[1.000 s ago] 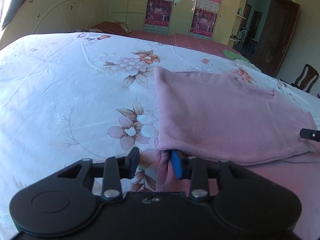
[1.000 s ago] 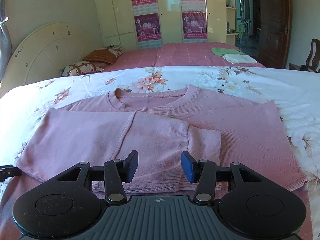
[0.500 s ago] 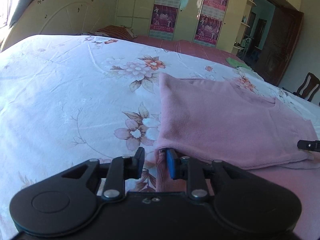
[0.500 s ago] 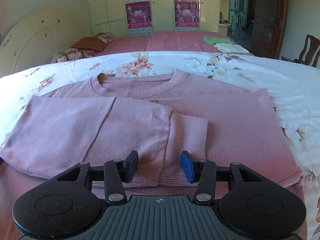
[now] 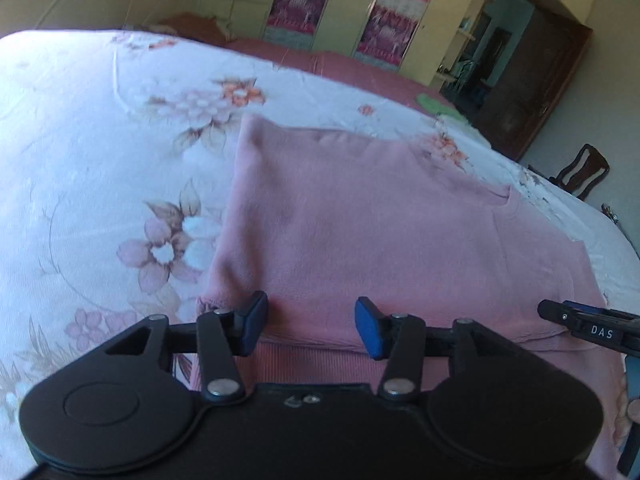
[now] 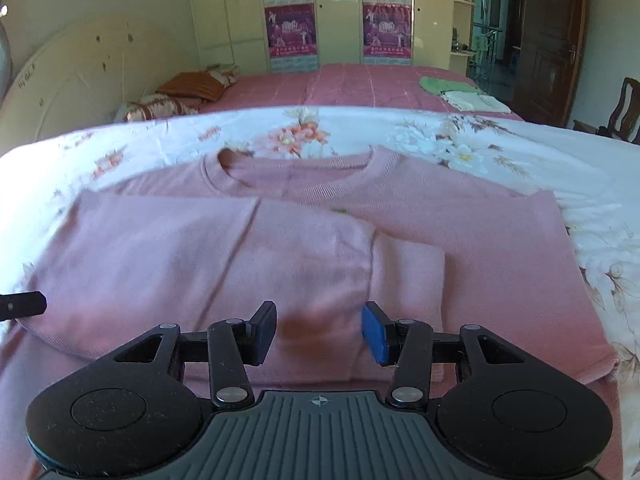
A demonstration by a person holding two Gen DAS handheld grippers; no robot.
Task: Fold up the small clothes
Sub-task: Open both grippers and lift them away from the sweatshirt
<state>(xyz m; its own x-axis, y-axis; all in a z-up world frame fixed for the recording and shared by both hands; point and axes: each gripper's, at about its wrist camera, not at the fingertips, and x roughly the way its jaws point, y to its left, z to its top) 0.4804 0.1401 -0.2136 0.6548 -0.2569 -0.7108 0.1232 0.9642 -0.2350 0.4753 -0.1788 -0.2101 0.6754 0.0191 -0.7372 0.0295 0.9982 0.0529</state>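
On a bed spread with a white floral sheet (image 5: 100, 152), seen from the left wrist camera, lies a pink knit sweater (image 5: 380, 232), flat and partly folded. The left gripper (image 5: 307, 326) hovers over the sweater's near left corner with its jaws opening; the pads stand apart with cloth below them, not pinched. The tip of the right gripper (image 5: 576, 320) shows at the right edge, over the hem. The sweater looks soft, light and limp, so it will likely sag and drag unless lifted at a hem or a corner. The ribbed hem nearest the camera seems the firmest place to pinch. To the left, bare sheet gives ample room.

From the right wrist camera, the same pink knit sweater (image 6: 460, 240) lies neck away from the viewer, one side and its sleeve already laid across the front. The right gripper (image 6: 319, 330) hangs over the folded sleeve's cuff end with jaws parted and nothing held. The folded layer's edges run left and right of the jaws. The far right side lies flat and unfolded, close to open sheet (image 6: 592, 168). A second, pink-covered bed (image 6: 360, 84) stands well apart behind.
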